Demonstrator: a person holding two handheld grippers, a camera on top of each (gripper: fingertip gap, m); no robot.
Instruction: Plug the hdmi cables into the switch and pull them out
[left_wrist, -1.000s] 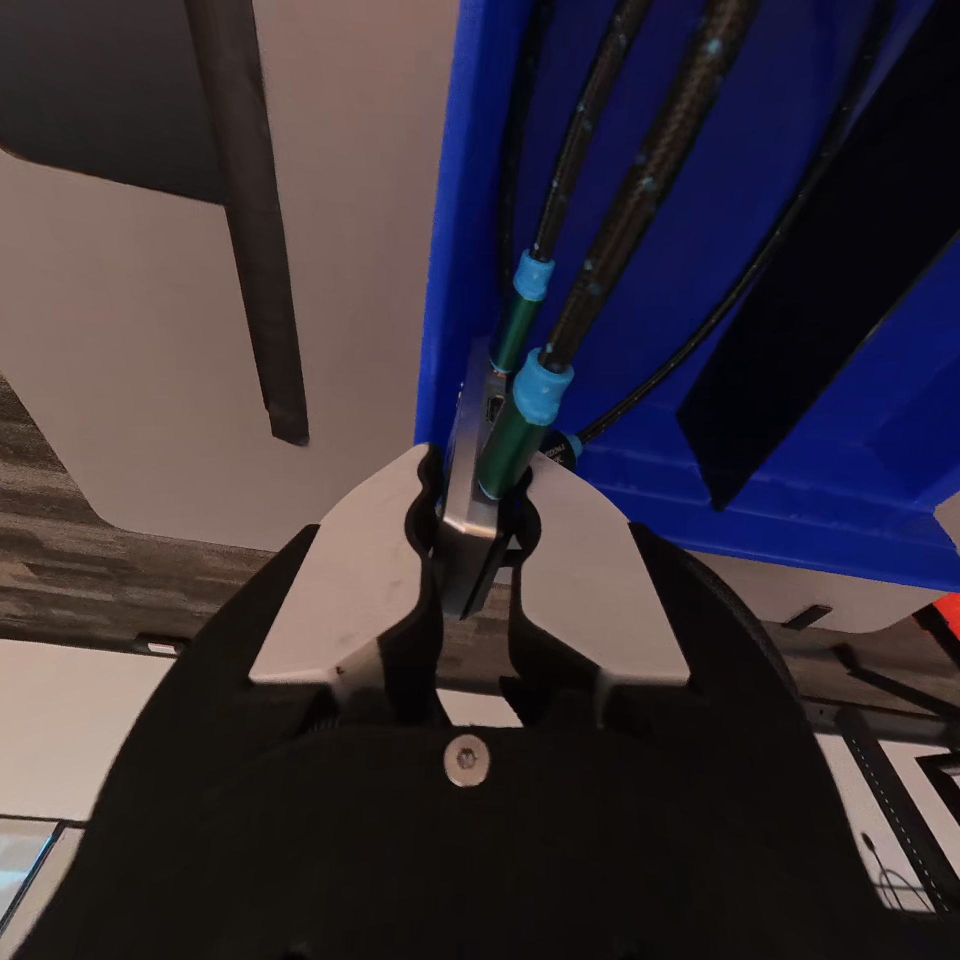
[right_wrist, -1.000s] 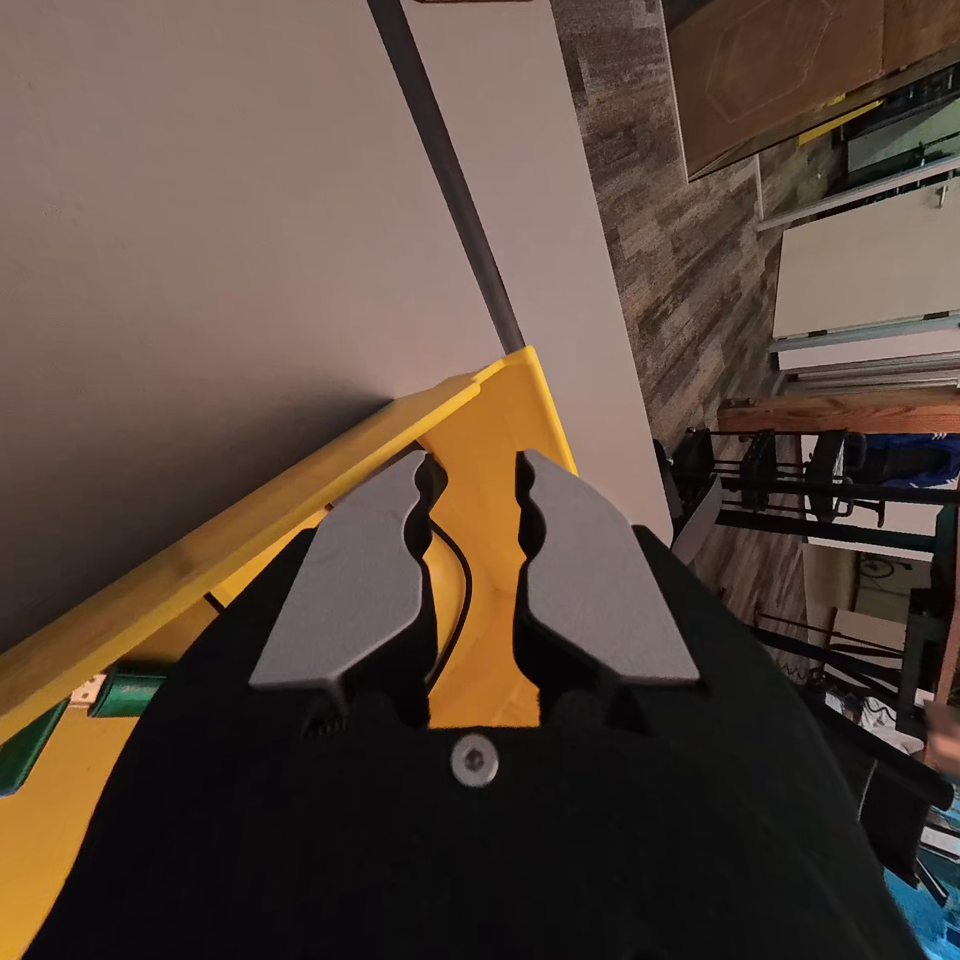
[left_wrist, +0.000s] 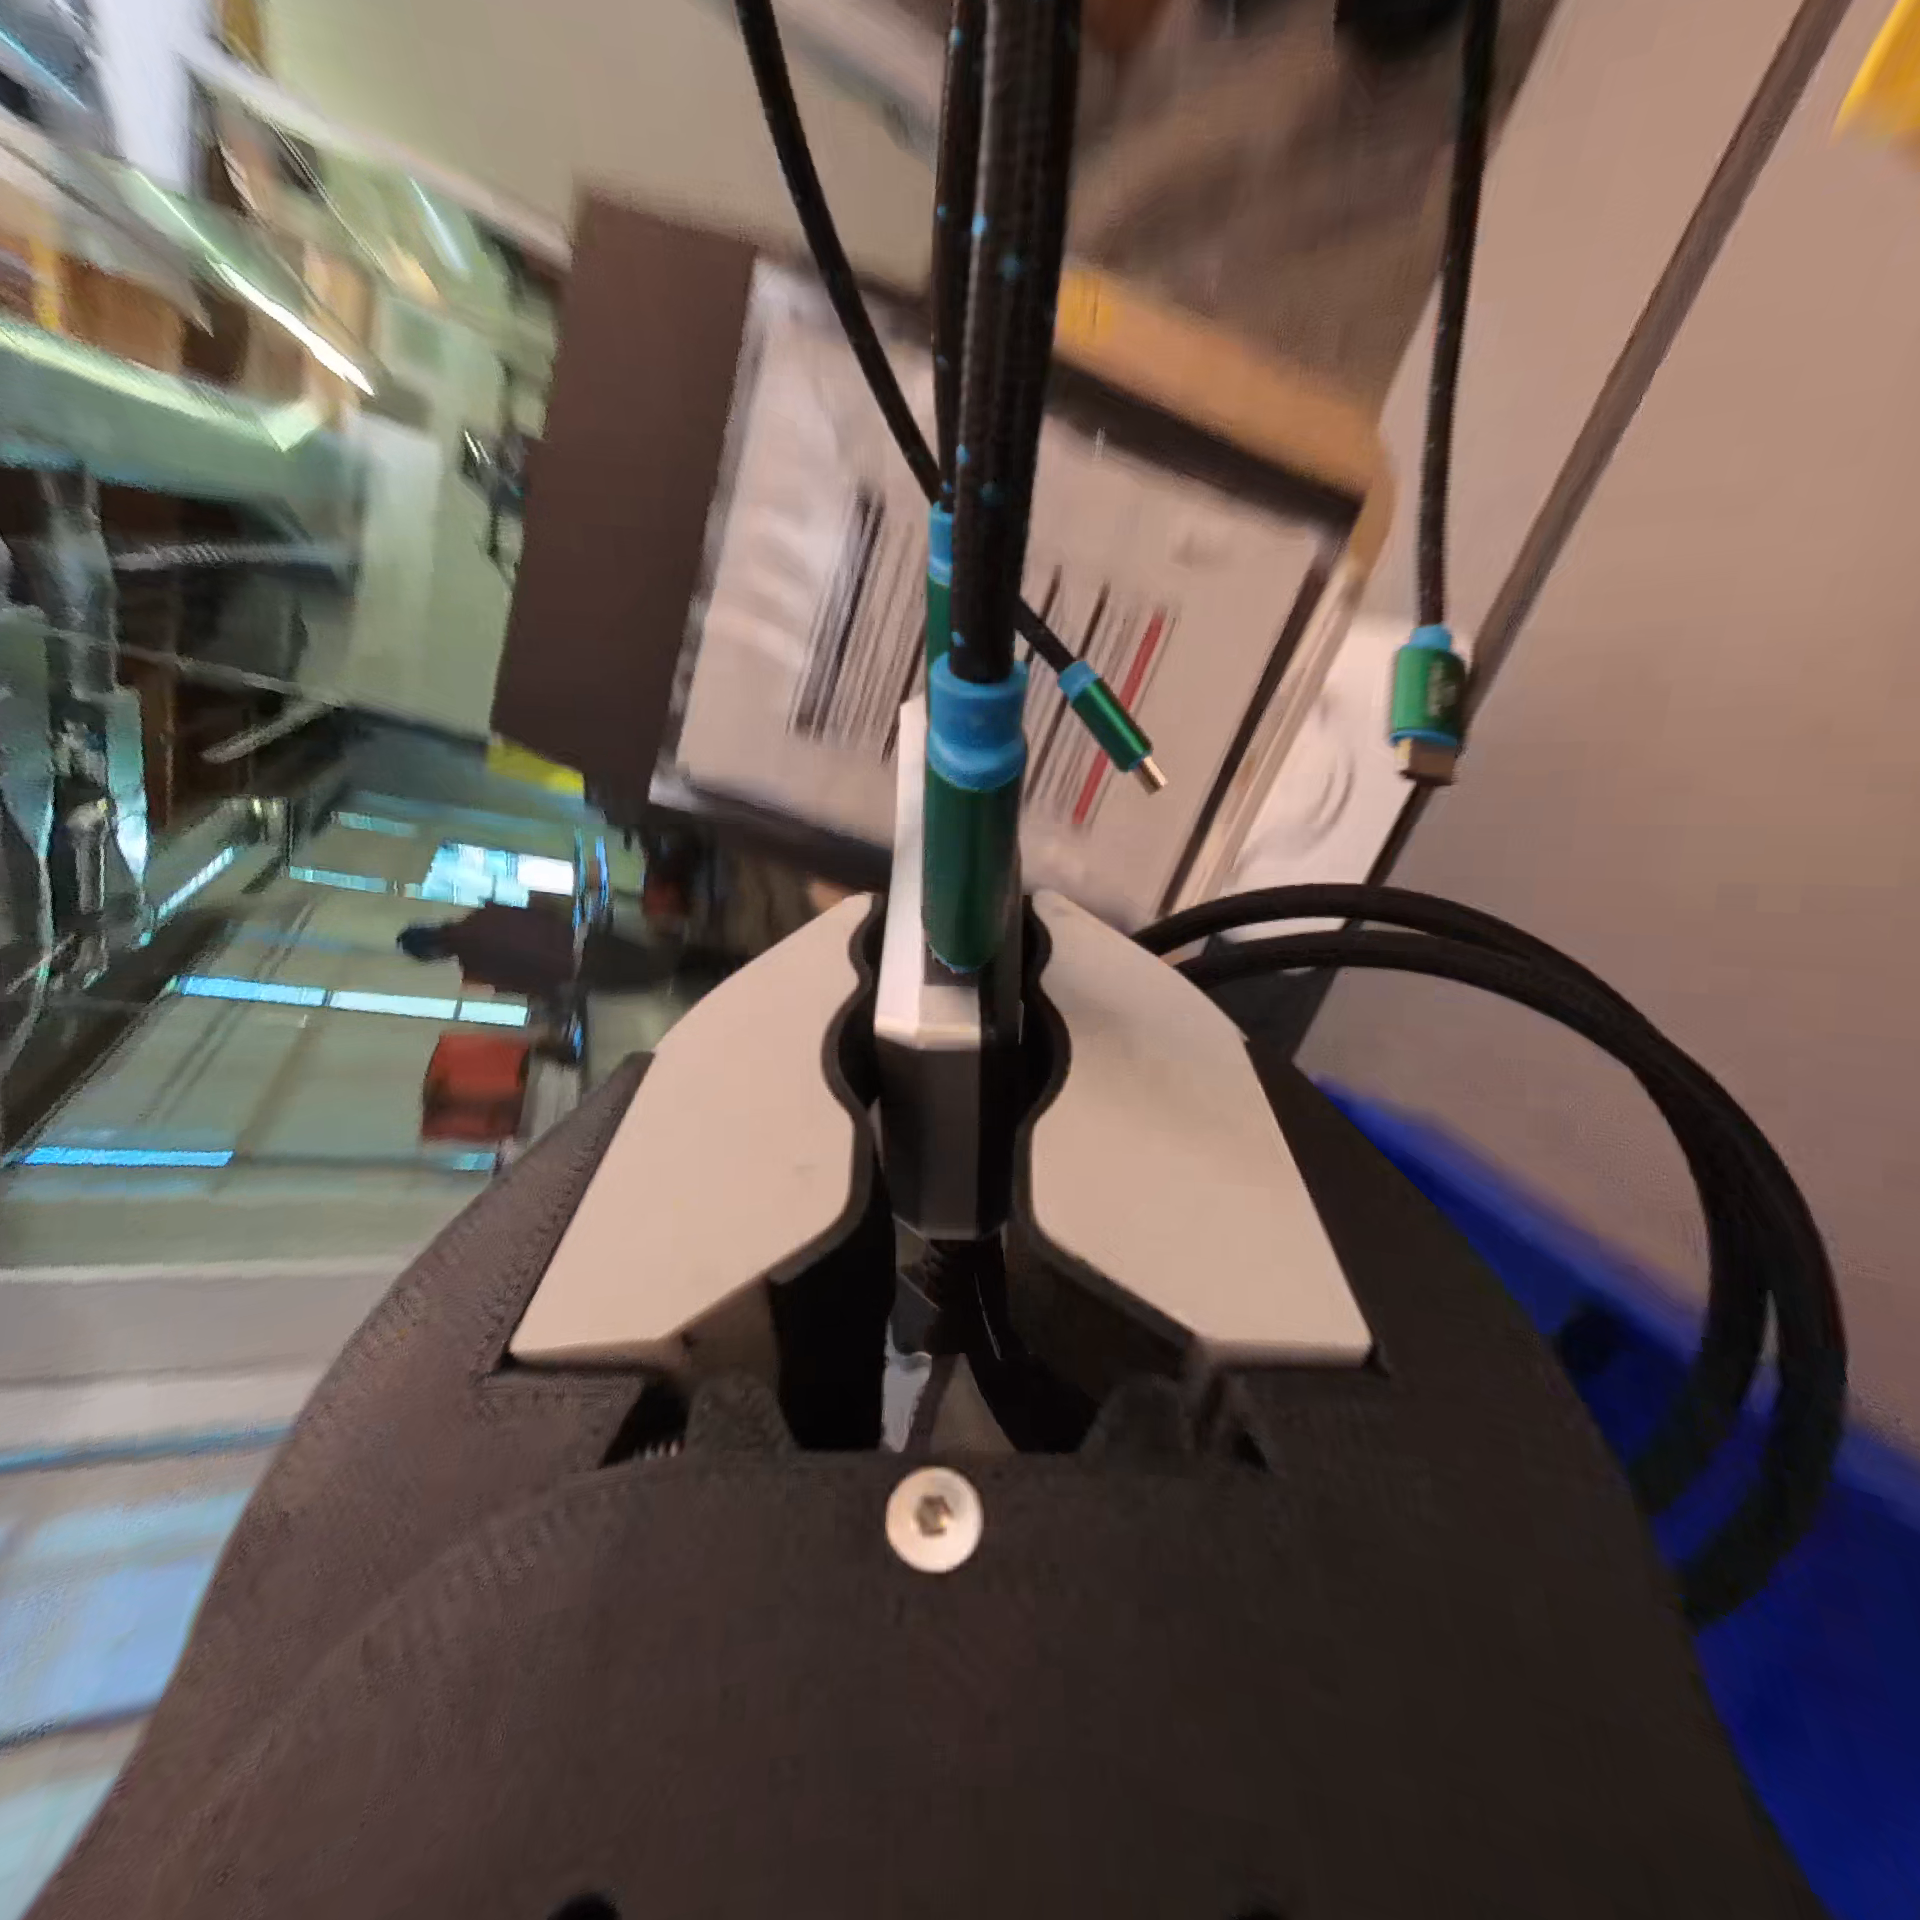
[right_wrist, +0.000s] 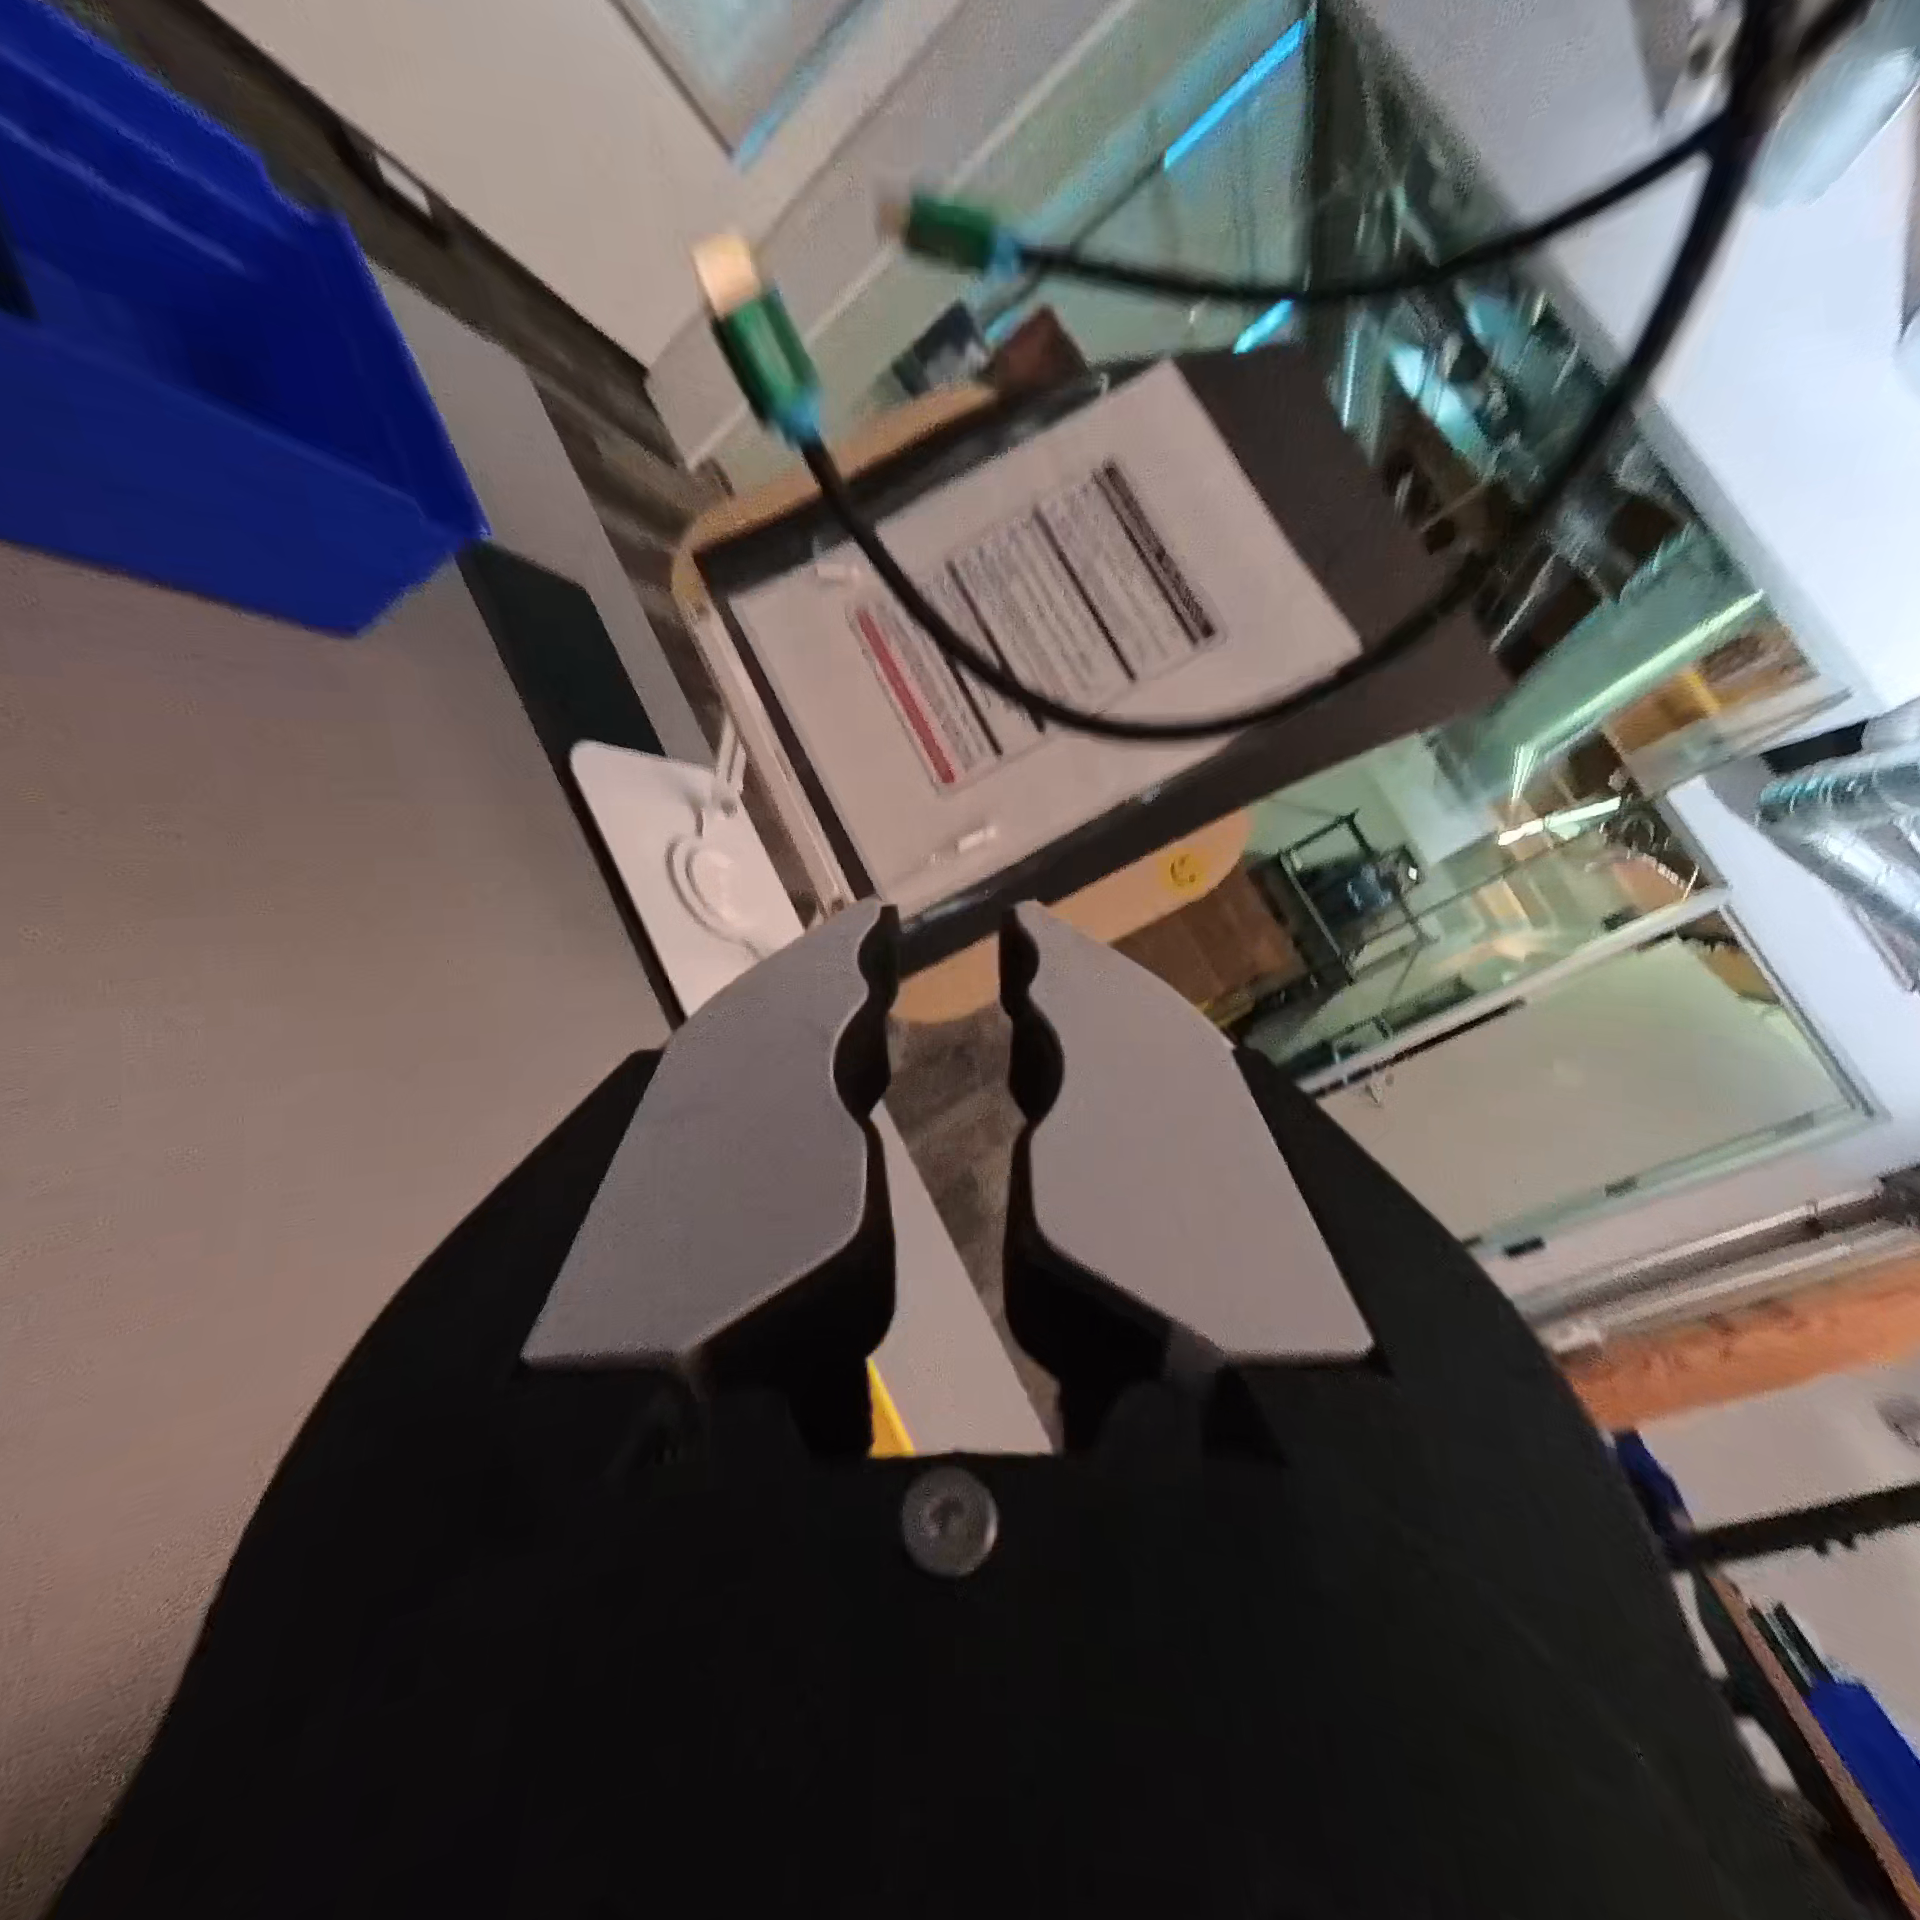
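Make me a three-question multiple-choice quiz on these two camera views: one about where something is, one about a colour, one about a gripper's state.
1. Where is the silver switch?
A. in the blue bin
B. between the left hand-held gripper's fingers
C. flat on the table

2. What colour are the plug shells on the black cables?
A. green
B. red
C. white

3. What state is the right hand-held gripper in?
A. shut on a plug
B. shut on the switch
C. open and empty

Answers:
1 B: the left hand-held gripper is clamped on the switch's sides.
2 A: the seated plug and the dangling plug are both green with blue collars.
3 C: floor shows through the gap between its fingers.
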